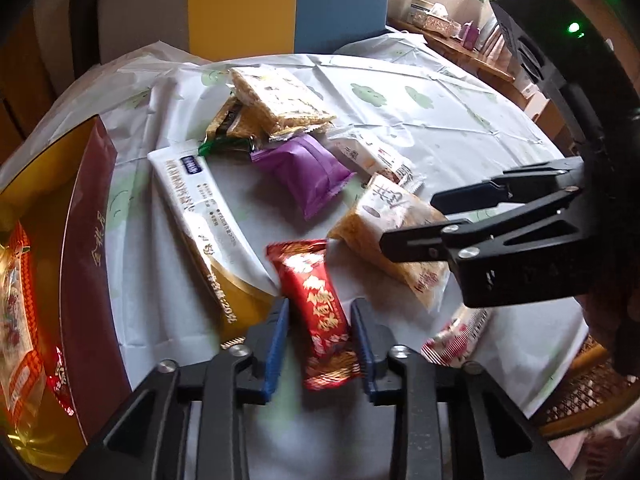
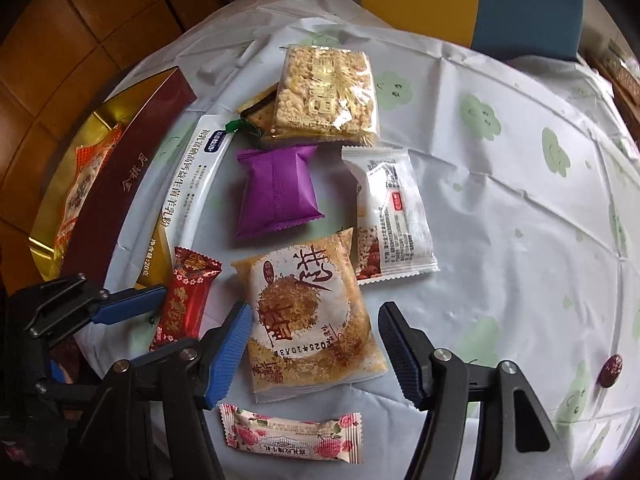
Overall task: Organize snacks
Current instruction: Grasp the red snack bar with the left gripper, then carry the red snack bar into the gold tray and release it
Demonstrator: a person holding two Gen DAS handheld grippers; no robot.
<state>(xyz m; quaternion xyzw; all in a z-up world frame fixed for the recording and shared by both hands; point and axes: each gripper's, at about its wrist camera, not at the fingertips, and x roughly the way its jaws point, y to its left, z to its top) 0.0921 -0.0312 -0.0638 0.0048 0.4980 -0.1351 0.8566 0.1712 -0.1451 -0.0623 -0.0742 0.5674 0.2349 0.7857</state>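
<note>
Snacks lie scattered on a round table under a pale cloth (image 2: 500, 216) printed with green clouds, and a maroon box (image 2: 120, 184) with a gold inside sits at the table's left edge. Outside the box I count nine wrapped pieces:

- one red candy bar (image 1: 316, 312)
- one big crumb cake packet (image 2: 308, 312)
- one purple pouch (image 2: 276, 192)
- one white sachet (image 2: 394, 216)
- one clear rice-crisp slab (image 2: 328, 92) at the far side, resting partly on one dark cracker packet (image 2: 256, 114)
- one long white-and-gold powder sachet (image 2: 192, 184) beside the box
- one rose-printed candy (image 2: 292, 438) at the near edge
- one small round dark sweet (image 2: 612, 368) alone on the right

Inside the box lies at least one orange-patterned packet (image 2: 86, 184), and the left wrist view shows a red wrapper there too.

The red candy bar's long axis runs near to far, leaning slightly left at its far end. The left gripper (image 1: 320, 356) has its blue pads on either side of the bar's near half, close to its edges; motion blur keeps me from telling whether they press it.

The crumb cake packet also runs lengthwise near to far, its print upside down from the near side. The right gripper (image 2: 316, 352) stands wide apart around the packet's near half, with clear gaps between pads and wrapper. The rose candy lies crosswise, left to right.
</note>
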